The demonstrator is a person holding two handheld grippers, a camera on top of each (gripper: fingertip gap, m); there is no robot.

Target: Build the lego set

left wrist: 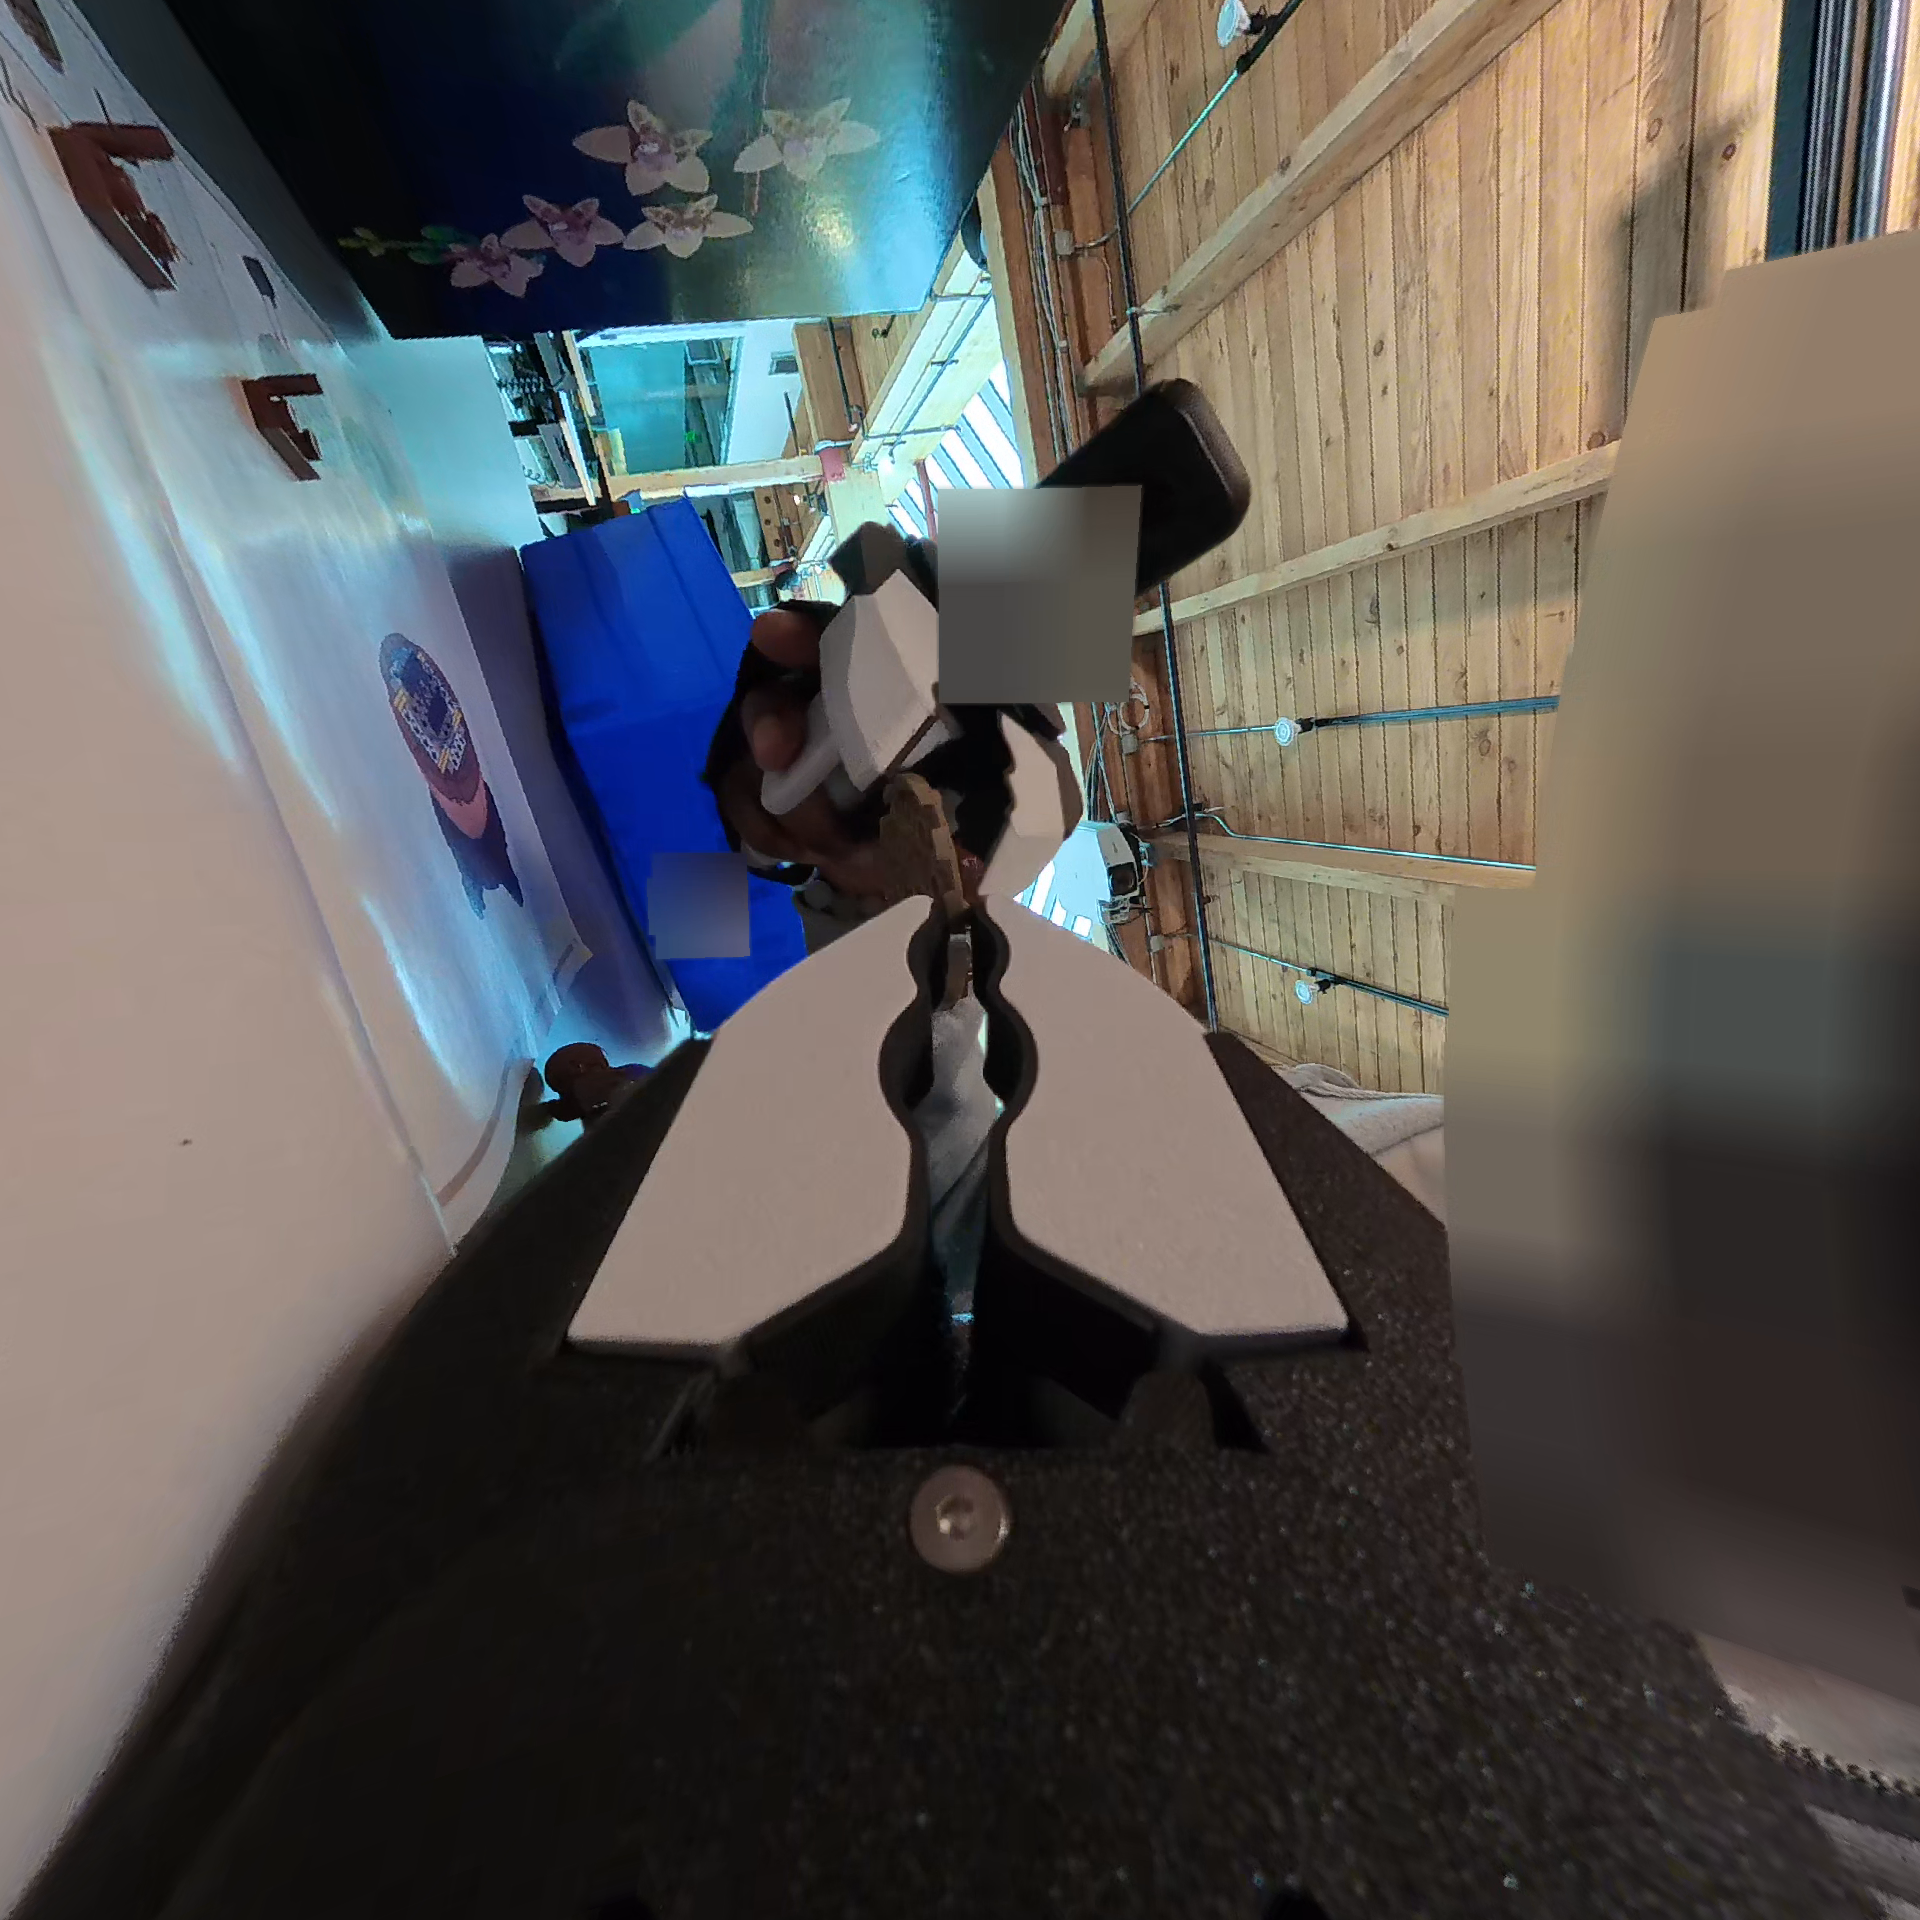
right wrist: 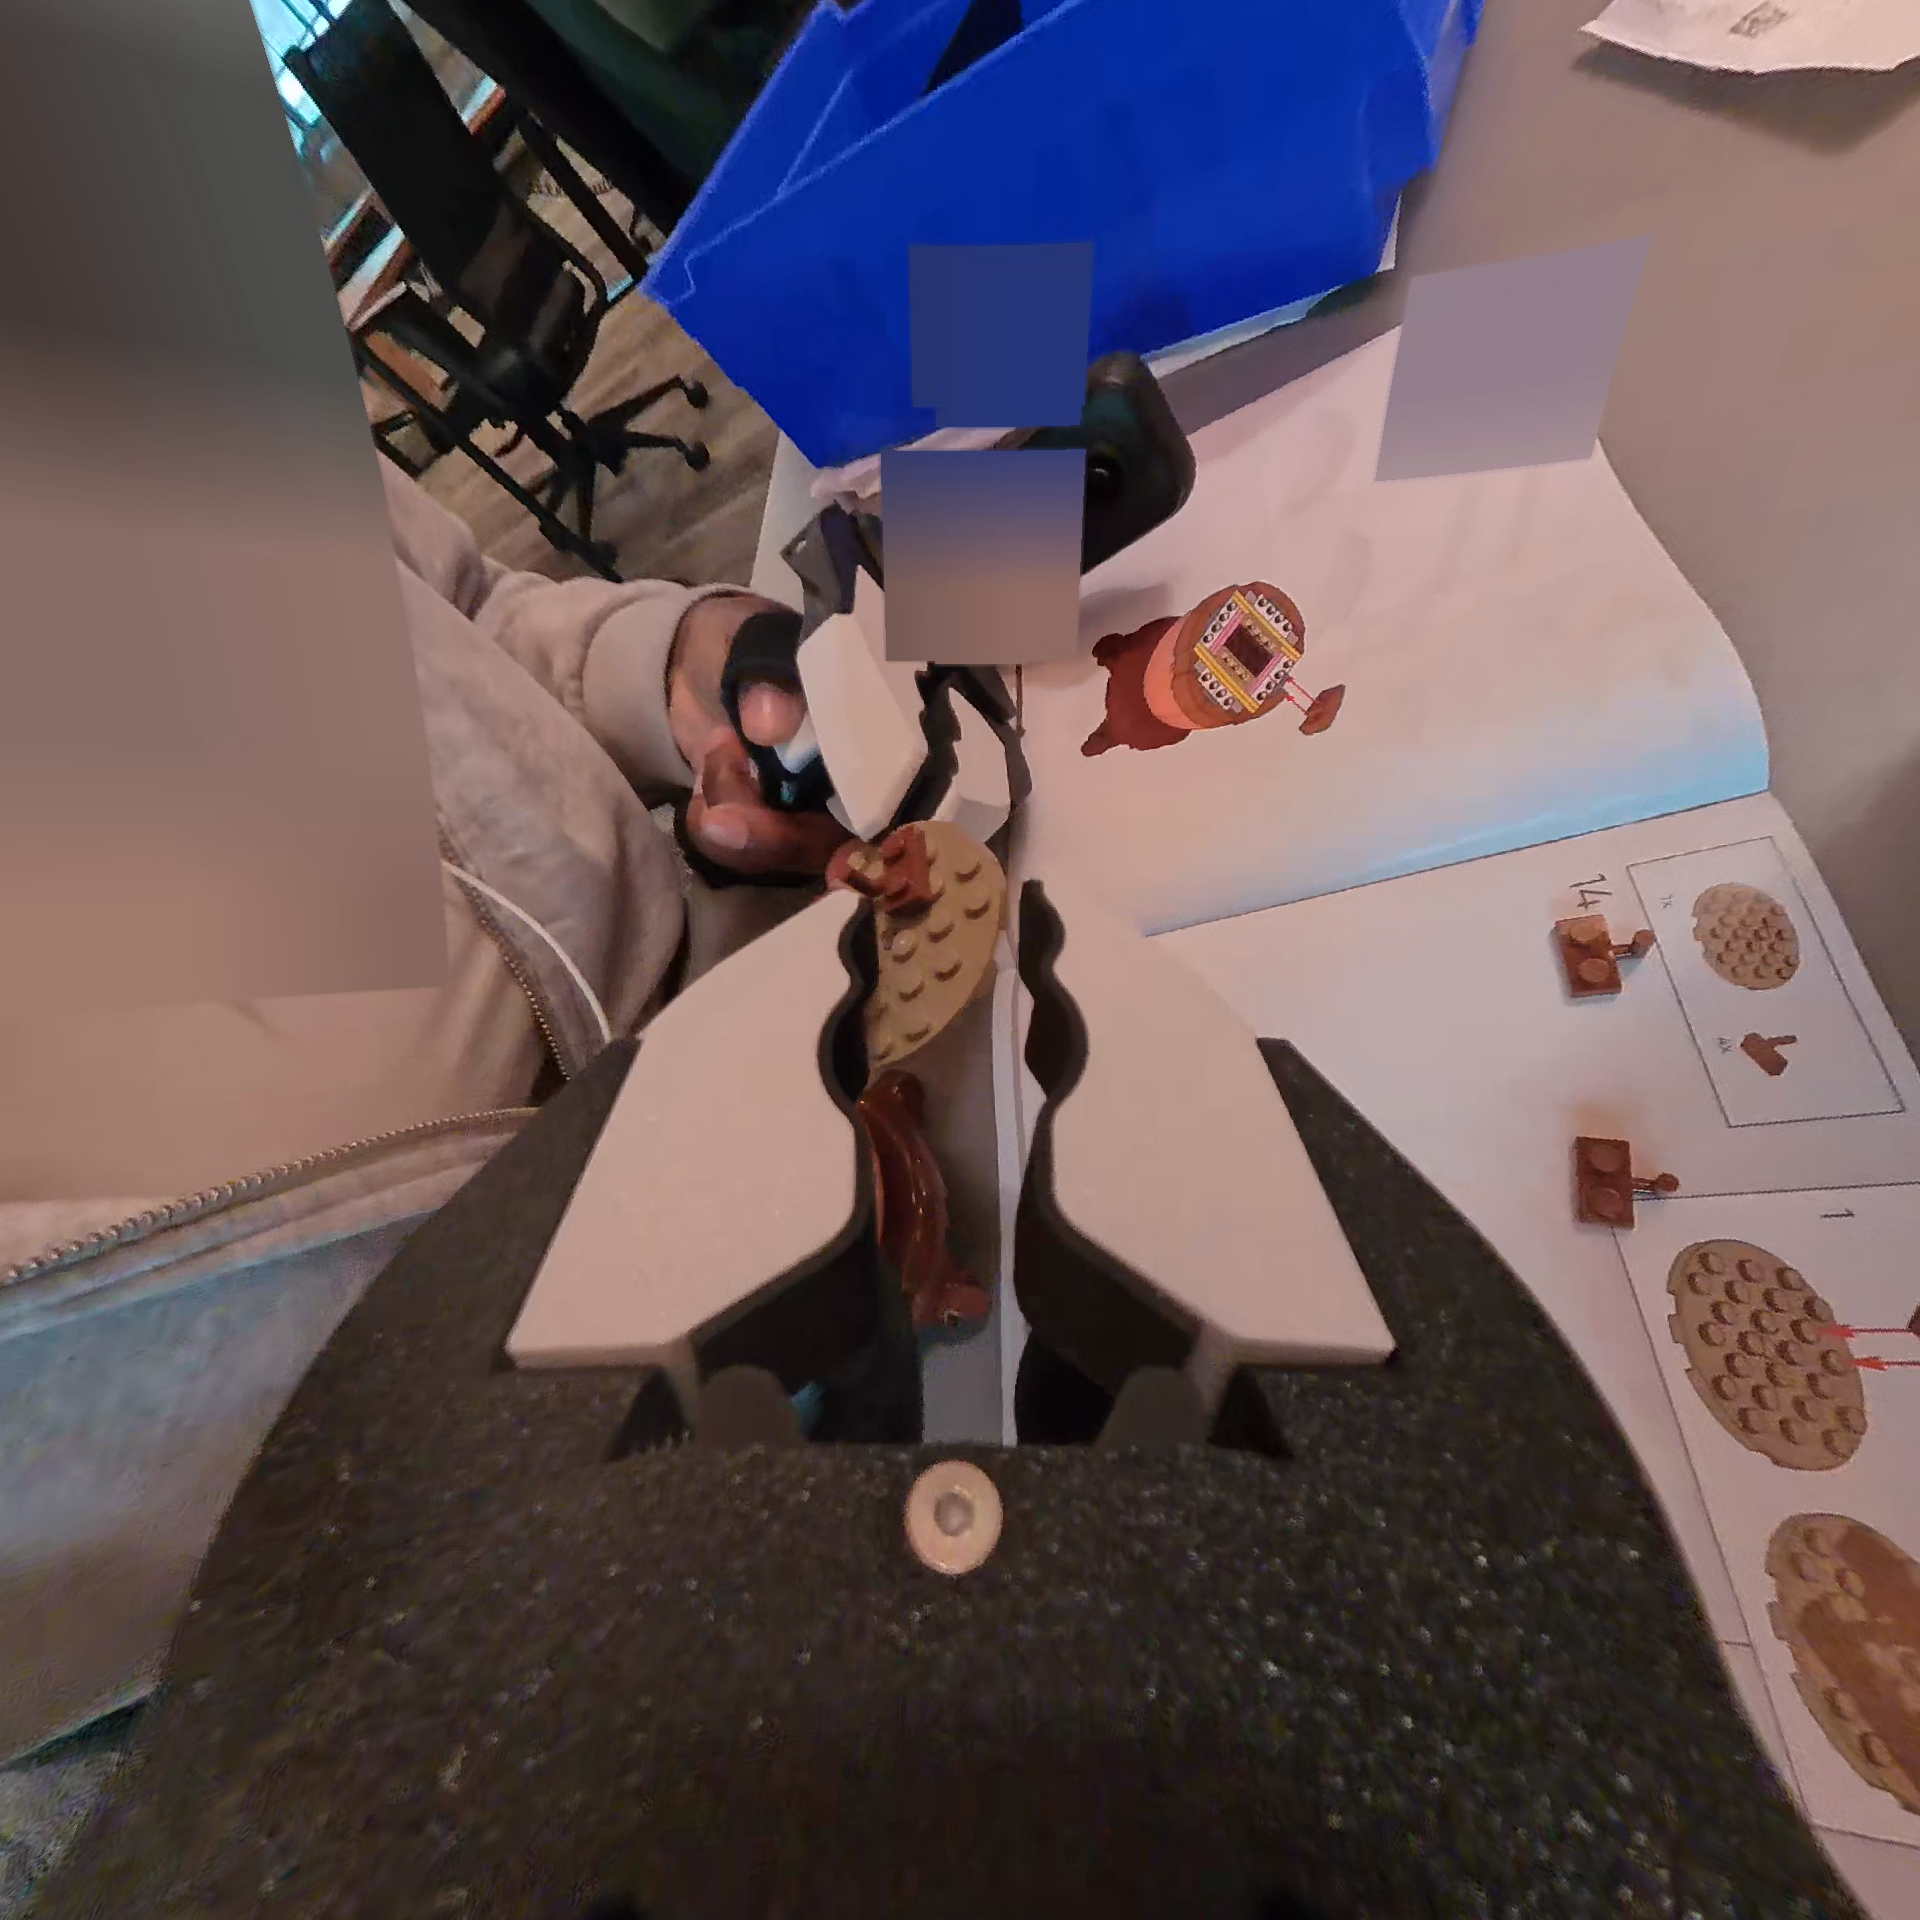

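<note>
My left gripper (left wrist: 956, 914) is shut on the edge of a tan round studded plate (left wrist: 920, 831), held up in the air. The right wrist view shows the plate (right wrist: 935, 966) face-on, with a small brown piece (right wrist: 883, 868) on its upper studs. There the left gripper (right wrist: 925, 805) grips the plate's far edge. My right gripper (right wrist: 935, 904) has its jaws apart on either side of the plate; I cannot see them pressing it. It also shows in the left wrist view (left wrist: 914, 800), beyond the plate. A dark brown curved piece (right wrist: 920, 1195) lies below, between the right fingers.
The open instruction booklet (right wrist: 1455, 790) lies on the white table; it also shows in the left wrist view (left wrist: 312, 727). A blue bin (right wrist: 1039, 156) stands behind it. The set's dark box (left wrist: 644, 156) with flowers is farther off. A person's sleeve (right wrist: 540, 675) is at the left, an office chair (right wrist: 499, 260) beyond. Less than 4 cm separates the two grippers' tips.
</note>
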